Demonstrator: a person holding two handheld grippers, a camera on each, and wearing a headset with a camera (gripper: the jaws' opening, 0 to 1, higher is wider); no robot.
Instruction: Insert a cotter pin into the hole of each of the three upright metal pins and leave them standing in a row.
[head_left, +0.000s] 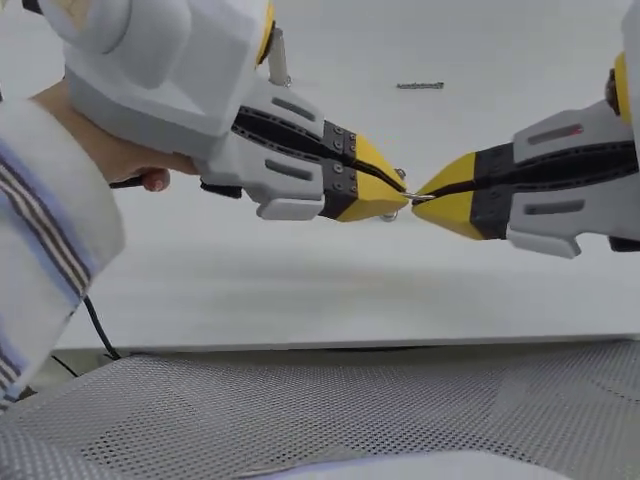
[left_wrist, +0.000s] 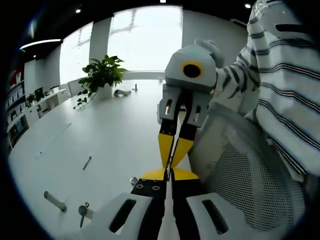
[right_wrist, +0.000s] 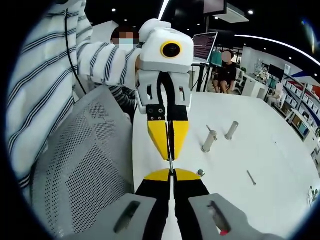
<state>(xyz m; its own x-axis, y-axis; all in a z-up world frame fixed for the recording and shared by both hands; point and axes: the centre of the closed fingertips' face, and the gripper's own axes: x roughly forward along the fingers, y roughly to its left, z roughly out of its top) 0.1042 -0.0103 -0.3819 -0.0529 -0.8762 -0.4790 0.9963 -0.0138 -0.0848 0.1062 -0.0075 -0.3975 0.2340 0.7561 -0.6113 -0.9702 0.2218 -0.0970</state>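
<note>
My left gripper (head_left: 399, 192) and right gripper (head_left: 419, 194) are meeting tip to tip mid-frame, both pinching the cotter pin (head_left: 421, 198). I'm probably regripping it. Next, one claw lets go and I aim for the metal pins (right_wrist: 209, 141), right of centre in the right gripper view.

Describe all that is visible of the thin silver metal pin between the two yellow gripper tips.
The thin silver metal pin is a slim straight wire, mostly hidden. It spans the small gap between the left gripper and right gripper, both shut on its ends, above the white table.
</note>
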